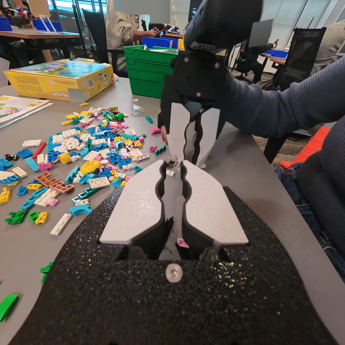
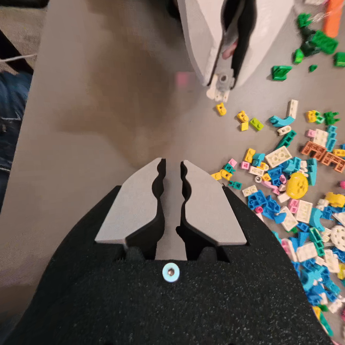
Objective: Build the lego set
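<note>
My left gripper (image 1: 172, 162) is shut on a small clear round piece (image 1: 173, 161) at its fingertips, low over the grey table (image 1: 242, 186). In the right wrist view the left gripper (image 2: 223, 82) comes in from the top, with the greyish clear piece (image 2: 223, 78) in its tips and small white pieces (image 2: 217, 94) just under it. My right gripper (image 2: 172, 162) has a narrow gap between its jaws and holds nothing. In the left wrist view it (image 1: 194, 162) points down just right of the clear piece. A pile of loose coloured bricks (image 1: 93, 149) (image 2: 298, 196) lies beside both.
A yellow set box (image 1: 59, 78), an instruction booklet (image 1: 18, 108) and stacked green bins (image 1: 147, 71) stand at the back. A small white piece (image 1: 170, 173) and a pink piece (image 1: 182, 242) lie under my left gripper. The table edge (image 1: 270, 177) runs along the right. Some 7 cm of space lies between my two pairs of fingers.
</note>
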